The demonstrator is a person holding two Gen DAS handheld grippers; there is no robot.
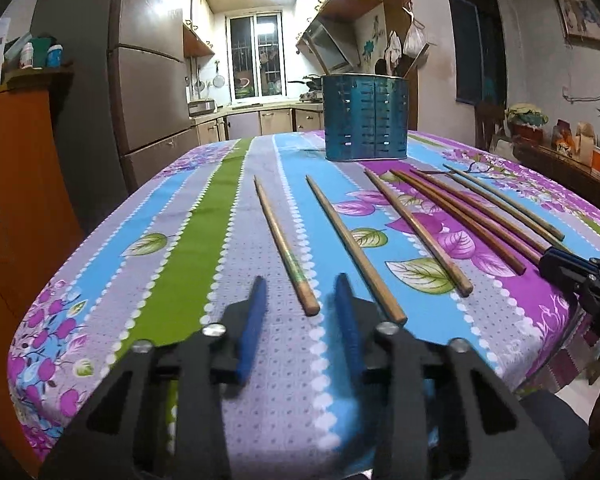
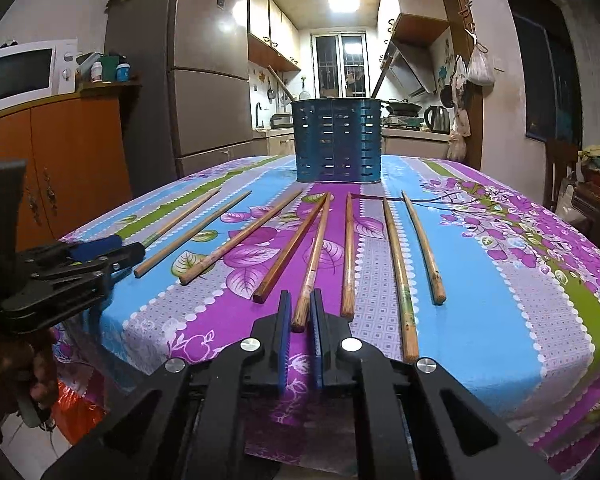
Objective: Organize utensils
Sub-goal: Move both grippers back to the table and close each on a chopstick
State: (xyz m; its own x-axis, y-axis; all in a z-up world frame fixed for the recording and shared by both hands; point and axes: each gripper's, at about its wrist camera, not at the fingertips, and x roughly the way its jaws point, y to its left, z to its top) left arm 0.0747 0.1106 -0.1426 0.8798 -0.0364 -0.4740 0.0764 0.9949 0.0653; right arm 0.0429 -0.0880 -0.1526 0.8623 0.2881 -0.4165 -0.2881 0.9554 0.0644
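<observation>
The left gripper [image 1: 300,292] is released above the tablecloth [image 1: 188,240], and the right gripper [image 2: 300,308] is narrowly released around a chopstick [image 2: 314,256] end.

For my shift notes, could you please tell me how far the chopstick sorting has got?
Done: two sticks lean in the blue holder. In hand: nothing; the right gripper is narrowing around one chopstick, the left gripper is open. Left: eight chopsticks on the table.

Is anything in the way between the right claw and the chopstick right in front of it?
No. The right gripper already has its fingers on either side of that chopstick's near end, with nothing visible between them.
</observation>
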